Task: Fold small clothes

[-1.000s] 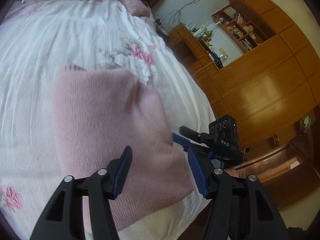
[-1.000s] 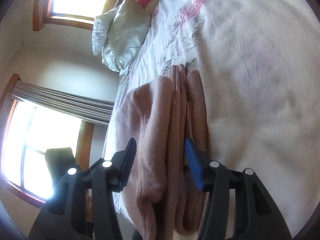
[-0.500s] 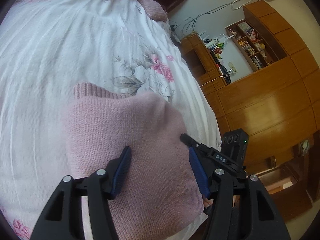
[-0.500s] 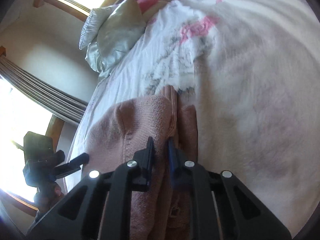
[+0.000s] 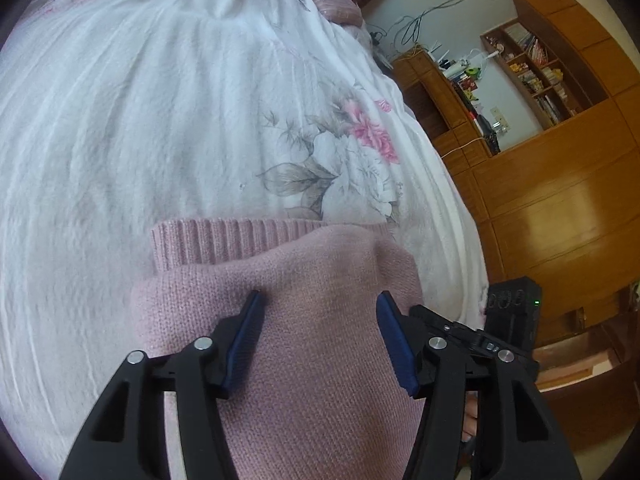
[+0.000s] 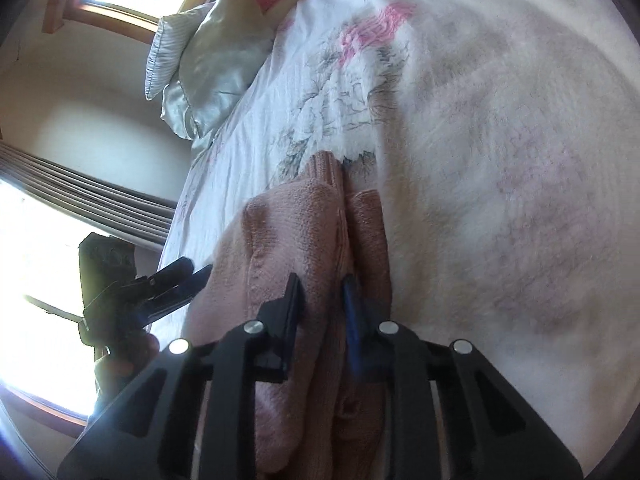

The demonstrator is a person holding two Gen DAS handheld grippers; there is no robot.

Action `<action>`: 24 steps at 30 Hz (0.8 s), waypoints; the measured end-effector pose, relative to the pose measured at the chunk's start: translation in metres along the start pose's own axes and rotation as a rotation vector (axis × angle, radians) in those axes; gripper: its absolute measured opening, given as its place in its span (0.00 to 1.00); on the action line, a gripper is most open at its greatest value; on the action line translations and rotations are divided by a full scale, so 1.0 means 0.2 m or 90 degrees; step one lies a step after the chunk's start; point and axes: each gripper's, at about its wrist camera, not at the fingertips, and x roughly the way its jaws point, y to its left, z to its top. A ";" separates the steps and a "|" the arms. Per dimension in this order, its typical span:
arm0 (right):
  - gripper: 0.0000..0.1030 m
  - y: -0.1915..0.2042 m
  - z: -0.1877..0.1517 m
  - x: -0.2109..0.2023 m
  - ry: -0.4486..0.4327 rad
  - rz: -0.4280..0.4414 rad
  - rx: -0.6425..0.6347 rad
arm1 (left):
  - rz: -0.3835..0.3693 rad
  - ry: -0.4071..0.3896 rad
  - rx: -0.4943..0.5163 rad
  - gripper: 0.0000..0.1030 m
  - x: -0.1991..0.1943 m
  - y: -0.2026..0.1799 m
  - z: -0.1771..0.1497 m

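A pink knitted sweater (image 5: 312, 264) lies folded on the white floral bedspread (image 5: 160, 120), its ribbed hem (image 5: 224, 236) towards the far side. My left gripper (image 5: 320, 320) hovers open just above the sweater's near part, nothing between its blue pads (image 5: 244, 336). In the right wrist view the sweater (image 6: 280, 232) shows as stacked layers seen edge-on. My right gripper (image 6: 322, 292) is shut on one folded layer at that edge. The left gripper (image 6: 188, 276) appears beyond the sweater's other side, a hand under it.
The bed's right edge drops off towards wooden cabinets (image 5: 560, 208) and a cluttered shelf (image 5: 536, 64). Silvery pillows (image 6: 208, 60) lie at the head of the bed. Bright windows (image 6: 36, 280) with a curtain stand behind the left gripper.
The right gripper went from open around the sweater's edge to shut on a layer. The left gripper moved forward over the sweater and stayed open.
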 end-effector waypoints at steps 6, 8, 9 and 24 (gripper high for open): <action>0.41 0.18 -0.18 -0.18 -0.007 0.002 -0.089 | -0.006 -0.048 0.075 0.58 -0.26 -0.12 -0.14; 0.36 0.20 -0.24 -0.14 0.021 -0.028 -0.120 | -0.048 -0.056 0.093 0.58 -0.34 -0.13 -0.27; 0.25 0.19 -0.27 -0.11 0.028 -0.063 -0.128 | -0.062 -0.054 0.098 0.58 -0.35 -0.13 -0.34; 0.11 0.23 -0.52 -0.14 0.057 -0.086 -0.185 | -0.056 0.025 0.171 0.54 -0.33 -0.24 -0.76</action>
